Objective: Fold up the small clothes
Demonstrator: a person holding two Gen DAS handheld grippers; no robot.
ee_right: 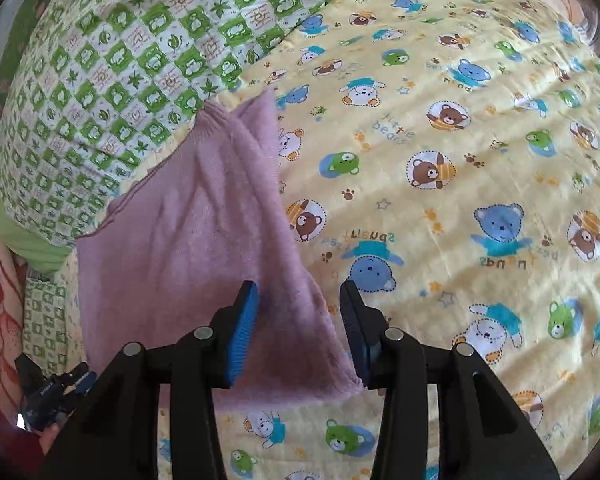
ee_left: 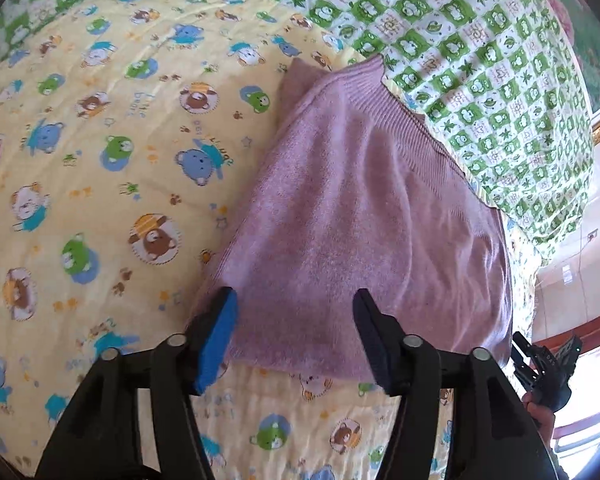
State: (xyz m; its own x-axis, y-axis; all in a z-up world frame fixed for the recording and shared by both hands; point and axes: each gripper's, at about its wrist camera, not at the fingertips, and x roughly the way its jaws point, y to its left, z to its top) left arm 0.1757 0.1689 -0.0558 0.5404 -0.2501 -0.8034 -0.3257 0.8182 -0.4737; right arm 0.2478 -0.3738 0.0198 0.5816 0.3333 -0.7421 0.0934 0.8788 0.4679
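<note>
A small pink knitted garment [ee_left: 360,216] lies folded flat on a yellow bear-print sheet [ee_left: 100,168]. My left gripper [ee_left: 296,300] is open and empty, its fingers spread over the garment's near edge. In the right wrist view the same garment [ee_right: 188,240] lies left of centre. My right gripper [ee_right: 300,292] is open and empty, its fingers astride the garment's near right edge. The other gripper shows small at the lower right of the left wrist view [ee_left: 540,364] and at the lower left of the right wrist view [ee_right: 48,392].
A green and white checked quilt [ee_left: 480,72] is bunched up right behind the garment; it also shows in the right wrist view [ee_right: 120,60]. The yellow sheet [ee_right: 460,184] spreads wide to the right. A floor and wall [ee_left: 588,240] lie beyond the bed edge.
</note>
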